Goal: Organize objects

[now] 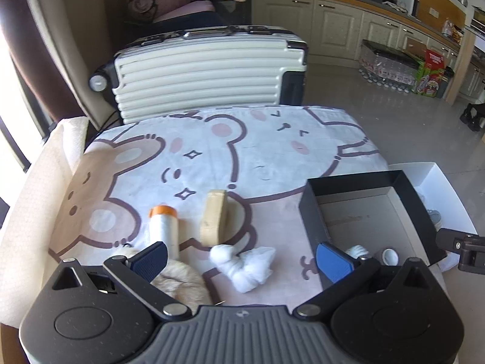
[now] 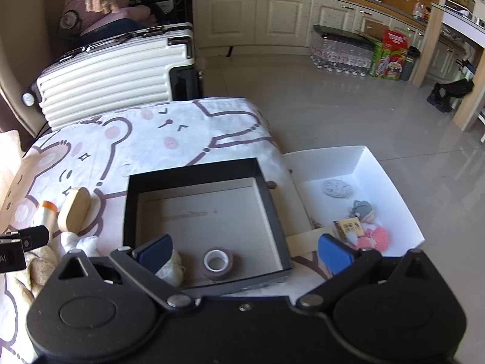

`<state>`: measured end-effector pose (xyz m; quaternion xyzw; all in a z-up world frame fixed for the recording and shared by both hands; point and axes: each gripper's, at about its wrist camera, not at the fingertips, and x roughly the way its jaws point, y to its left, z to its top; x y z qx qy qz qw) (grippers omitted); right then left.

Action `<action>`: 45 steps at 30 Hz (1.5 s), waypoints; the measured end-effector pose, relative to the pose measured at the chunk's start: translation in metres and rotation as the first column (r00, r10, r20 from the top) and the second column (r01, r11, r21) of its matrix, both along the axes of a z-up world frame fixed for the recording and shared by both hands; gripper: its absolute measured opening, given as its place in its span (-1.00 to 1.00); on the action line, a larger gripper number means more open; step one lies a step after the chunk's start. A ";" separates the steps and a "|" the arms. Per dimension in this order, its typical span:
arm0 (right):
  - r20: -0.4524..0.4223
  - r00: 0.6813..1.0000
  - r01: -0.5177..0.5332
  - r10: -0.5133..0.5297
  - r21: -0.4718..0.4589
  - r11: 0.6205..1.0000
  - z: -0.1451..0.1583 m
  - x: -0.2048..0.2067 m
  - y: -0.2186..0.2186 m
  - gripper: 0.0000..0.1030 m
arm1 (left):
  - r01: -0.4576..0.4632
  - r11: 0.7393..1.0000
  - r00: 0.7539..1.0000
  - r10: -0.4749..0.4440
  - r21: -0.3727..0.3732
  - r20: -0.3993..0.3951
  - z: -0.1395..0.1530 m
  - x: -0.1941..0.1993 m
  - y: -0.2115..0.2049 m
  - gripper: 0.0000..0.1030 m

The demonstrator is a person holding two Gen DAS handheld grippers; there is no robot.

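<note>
Plush fabric printed with cartoon bears covers the counter (image 1: 212, 151), and the loose things lie on it in a row, probably spread out so that each can be picked singly. Ahead of the left gripper (image 1: 242, 261), whose jaws stand wide apart and hold nothing, a white bottle with an orange cap (image 1: 163, 227) lies just past the left jaw. Right of it a wooden block (image 1: 213, 218) stands on edge, and between the jaws rests a knotted white cloth (image 1: 245, 265). A fluffy beige thing (image 1: 182, 282) is mostly hidden under the left jaw, so I cannot name it.

Further right, the black box (image 2: 200, 170) sits open, I judge as the place for sorted items. The right gripper (image 2: 244, 254) hovers over its near edge, jaws also apart and empty, with a tape roll (image 2: 216, 262) between them inside the box. A pale crumpled item (image 2: 172, 268) behind the left jaw is unclear. Beyond the right jaw, the white box (image 2: 348, 157) holds small trinkets, too small to identify.
</note>
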<state>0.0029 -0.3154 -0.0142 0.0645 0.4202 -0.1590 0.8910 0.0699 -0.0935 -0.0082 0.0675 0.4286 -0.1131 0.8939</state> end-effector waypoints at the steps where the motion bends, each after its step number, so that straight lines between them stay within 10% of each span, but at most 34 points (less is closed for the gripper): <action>1: 0.000 1.000 -0.010 0.010 0.001 1.000 0.000 0.002 0.005 1.00 | -0.010 1.000 1.000 0.010 0.002 -0.001 0.000 0.000 0.006 1.00; 45: 0.029 0.974 -0.227 0.226 0.004 0.974 0.006 0.046 0.132 1.00 | -0.214 0.977 0.977 0.214 -0.005 0.005 0.005 0.001 0.126 1.00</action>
